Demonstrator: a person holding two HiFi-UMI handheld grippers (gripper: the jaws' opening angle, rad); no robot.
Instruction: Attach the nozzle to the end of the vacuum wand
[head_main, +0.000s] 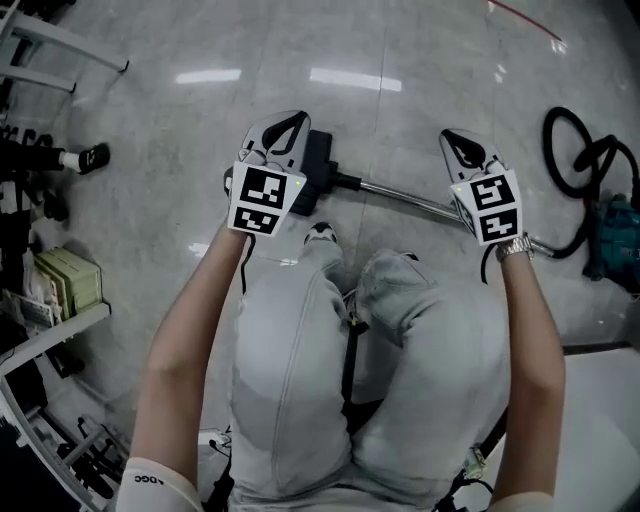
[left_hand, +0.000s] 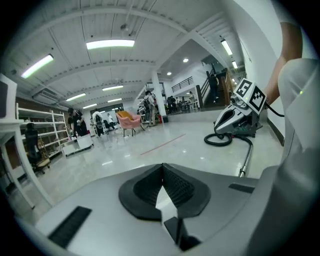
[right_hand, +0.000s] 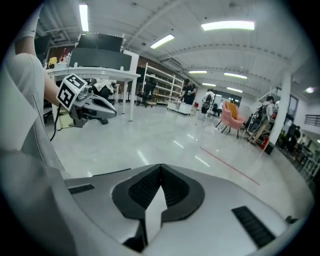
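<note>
Holding the left gripper and the right gripper raised side by side over the knees, well apart. Clenching both tight, pad against pad, grasping nothing.

Showing the nozzle on the floor, under and just beyond the left gripper and partly covered by it. Showing the wand running from the nozzle's neck across to beneath the right gripper, seemingly joined to the nozzle. Passing behind the right gripper's marker cube, then reappearing past the wrist toward the hose and the teal vacuum, both off the right gripper's outer side.

Resting a shoe between the grippers, on the near side of the wand.

Crowding the left gripper's outer side: shelves, a box, another person's shoe.

Facing glossy floor ahead of both jaws. Taking in, far beyond them, a pink chair and a red line. Catching the opposite gripper at the edge of each gripper view.
</note>
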